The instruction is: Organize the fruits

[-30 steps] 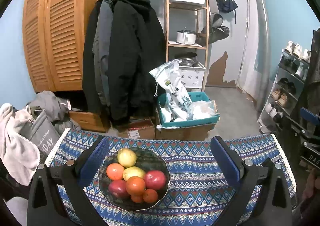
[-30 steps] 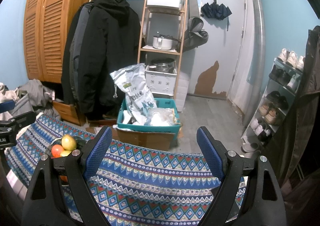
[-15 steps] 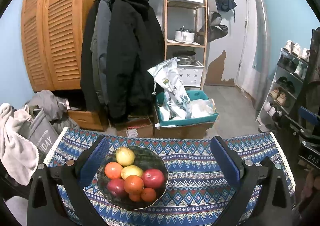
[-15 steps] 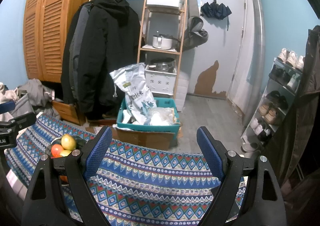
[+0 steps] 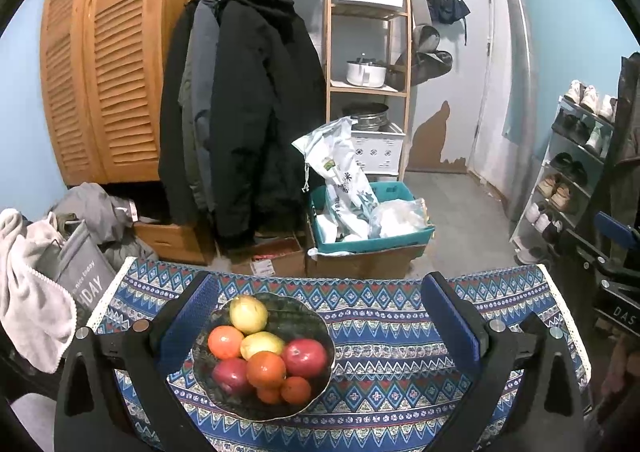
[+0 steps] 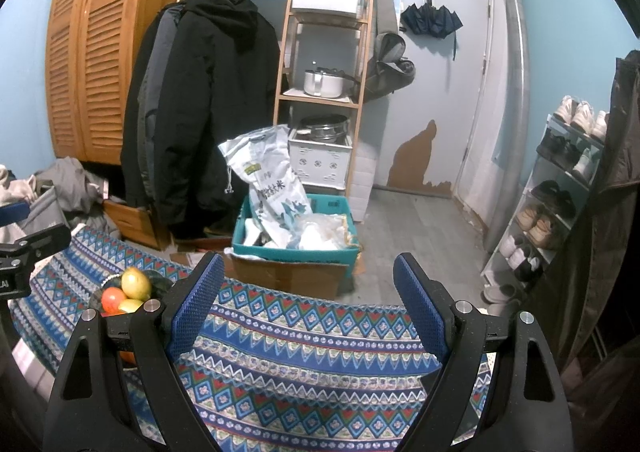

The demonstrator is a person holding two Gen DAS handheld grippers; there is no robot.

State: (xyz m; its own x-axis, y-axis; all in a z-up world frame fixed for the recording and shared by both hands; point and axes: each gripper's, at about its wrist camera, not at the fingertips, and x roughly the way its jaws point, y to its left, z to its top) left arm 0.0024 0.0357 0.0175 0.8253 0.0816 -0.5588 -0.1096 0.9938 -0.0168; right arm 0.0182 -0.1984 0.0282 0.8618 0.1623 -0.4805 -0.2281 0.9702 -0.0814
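Hovering above the blue zigzag-patterned tablecloth (image 5: 392,356), the left gripper (image 5: 316,316) stands released, jaws wide, nothing between the pads. Dark round bowl (image 5: 304,316) of red, orange and yellow fruits (image 5: 264,348) sits at 7 o'clock in the left view, near the cloth's left edge. Right gripper (image 6: 308,296) likewise released over bare cloth; bowl at its 9 o'clock.

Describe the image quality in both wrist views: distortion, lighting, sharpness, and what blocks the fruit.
Left wrist view: strong fisheye bending, black corners; dim indoor light, no glare; the bowl and fruit are sharp between the open left tool. Right wrist view: same bending, door edges curve; the right tool stands open, and its left finger hides most of the bowl.
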